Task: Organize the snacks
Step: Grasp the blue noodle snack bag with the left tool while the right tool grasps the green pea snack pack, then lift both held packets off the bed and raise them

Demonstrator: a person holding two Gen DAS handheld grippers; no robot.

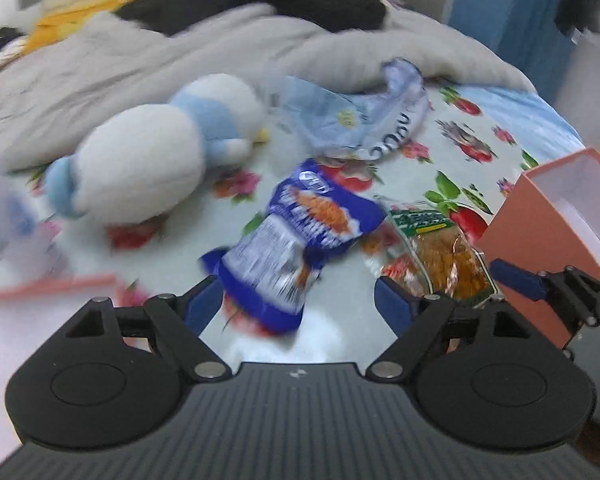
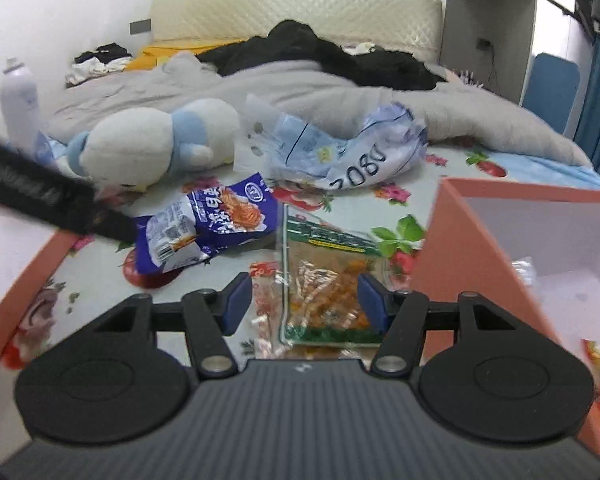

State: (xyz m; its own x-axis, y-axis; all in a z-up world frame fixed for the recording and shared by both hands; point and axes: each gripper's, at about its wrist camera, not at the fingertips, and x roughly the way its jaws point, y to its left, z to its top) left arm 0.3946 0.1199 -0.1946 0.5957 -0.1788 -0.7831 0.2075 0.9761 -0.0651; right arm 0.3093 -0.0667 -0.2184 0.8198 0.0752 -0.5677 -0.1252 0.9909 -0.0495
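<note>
Both tools gape wide and hold nothing: the left tool straddles the blue snack packet on the bed, the right tool brackets the green-edged packet, the pink box waiting beside its right finger.

Handwritten "2080" on the crumpled pale blue plastic bag, Chinese characters, too blurred to read, on the blue snack packet, other print illegible

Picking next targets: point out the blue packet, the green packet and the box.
blue packet [image 2: 220, 216], right wrist view, printed front.
green packet [image 2: 332, 272], right wrist view, clear window.
box [image 2: 444, 248], right wrist view, outer wall.
</note>
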